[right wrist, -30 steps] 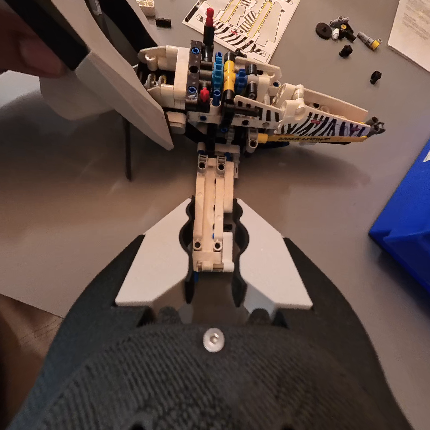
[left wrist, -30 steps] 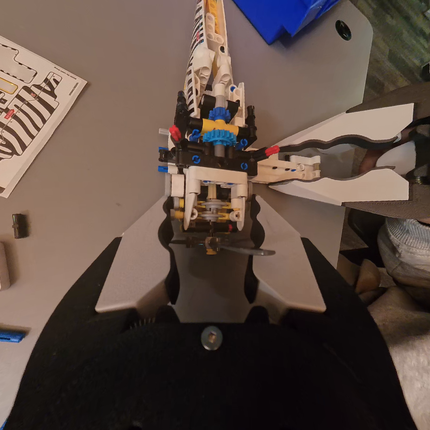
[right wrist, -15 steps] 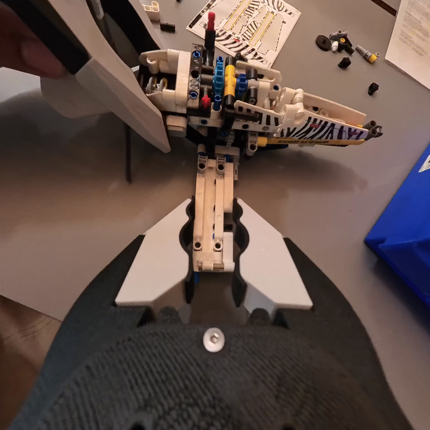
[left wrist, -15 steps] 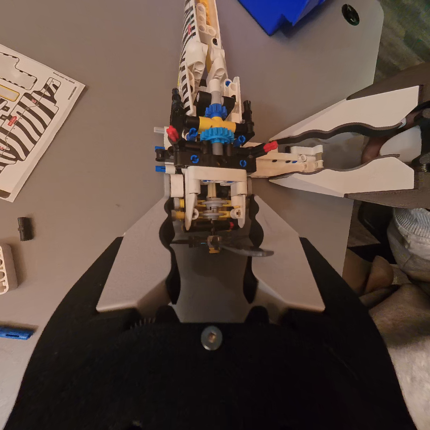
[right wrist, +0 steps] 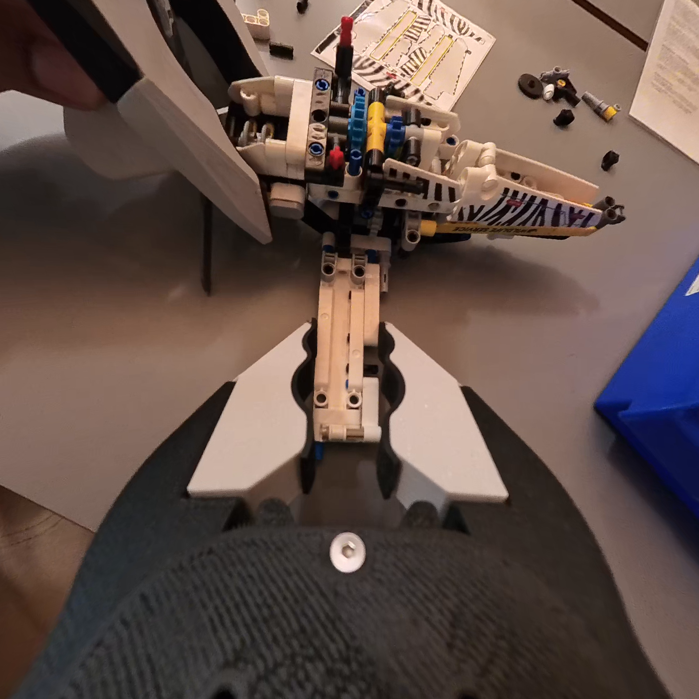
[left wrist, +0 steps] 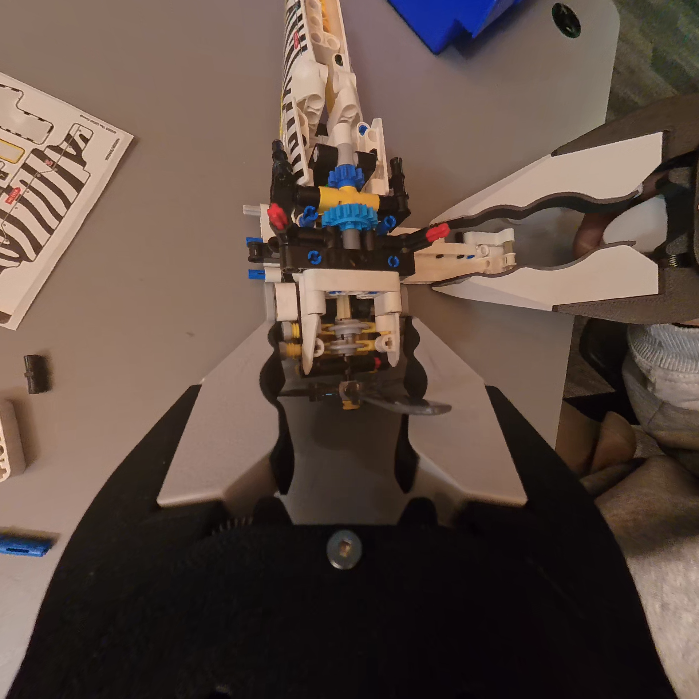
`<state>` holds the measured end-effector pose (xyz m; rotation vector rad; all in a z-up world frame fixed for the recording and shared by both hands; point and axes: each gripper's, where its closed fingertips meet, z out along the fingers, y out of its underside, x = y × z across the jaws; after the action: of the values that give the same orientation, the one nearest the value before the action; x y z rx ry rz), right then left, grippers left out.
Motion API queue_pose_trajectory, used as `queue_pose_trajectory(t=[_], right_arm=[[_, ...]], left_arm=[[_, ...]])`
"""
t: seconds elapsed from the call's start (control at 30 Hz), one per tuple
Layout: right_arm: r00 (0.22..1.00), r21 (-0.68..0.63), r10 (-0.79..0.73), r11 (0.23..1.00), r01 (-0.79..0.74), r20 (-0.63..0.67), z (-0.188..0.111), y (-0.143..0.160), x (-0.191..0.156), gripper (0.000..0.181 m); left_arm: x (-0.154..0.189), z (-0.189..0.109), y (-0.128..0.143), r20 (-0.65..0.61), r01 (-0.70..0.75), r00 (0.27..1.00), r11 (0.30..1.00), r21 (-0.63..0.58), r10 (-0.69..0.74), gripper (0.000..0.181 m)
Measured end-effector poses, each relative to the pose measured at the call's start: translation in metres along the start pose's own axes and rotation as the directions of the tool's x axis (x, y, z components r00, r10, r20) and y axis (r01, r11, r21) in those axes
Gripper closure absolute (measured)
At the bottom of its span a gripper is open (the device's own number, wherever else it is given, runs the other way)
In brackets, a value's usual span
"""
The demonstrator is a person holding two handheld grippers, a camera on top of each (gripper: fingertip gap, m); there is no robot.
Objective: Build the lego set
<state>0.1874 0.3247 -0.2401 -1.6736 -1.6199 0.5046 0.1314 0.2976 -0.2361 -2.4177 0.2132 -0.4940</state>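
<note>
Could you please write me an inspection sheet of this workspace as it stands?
Surface: grey table, bare patches between parts.
Job's things: zebra-striped lego model; white wing section meets its side.
Clutter: sticker sheet, small black connector, blue piece, loose small parts, paper sheet, blue bin.
Grippers: left gripper shut on the model's nose end; right gripper shut on the wing section.
Cables: nothing seen.
Surroundings: grommet hole in the table corner; carpet beyond the edge.
</note>
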Motion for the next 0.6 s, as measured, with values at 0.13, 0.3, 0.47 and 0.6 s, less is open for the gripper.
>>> queue_pose_trajectory(t=[0.13,0.3,0.47,0.6], right_arm=[[1.000,0.017,-0.003,1.000,0.003,0.010,0.0000,0.0001,0.0008,0.150],[0.999,0.037,0.019,0.999,-0.021,0.036,0.0001,0.0001,0.0017,0.151],[0.998,0.034,0.034,0.999,-0.036,0.059,0.0003,0.0010,0.0022,0.150],[0.995,0.031,0.056,0.998,-0.059,0.083,0.0004,0.0016,0.0033,0.151]], left_arm=[[0.0007,0.0002,0.0003,-0.006,-0.003,1.000,1.000,-0.002,0.003,0.120],[0.0017,0.0003,0.0011,-0.019,0.002,1.000,1.000,-0.005,-0.002,0.120],[0.0038,0.0005,0.0020,-0.049,0.019,0.999,1.000,-0.007,-0.019,0.121],[0.0051,0.0007,0.0027,-0.058,0.020,0.998,1.000,-0.010,-0.020,0.121]])
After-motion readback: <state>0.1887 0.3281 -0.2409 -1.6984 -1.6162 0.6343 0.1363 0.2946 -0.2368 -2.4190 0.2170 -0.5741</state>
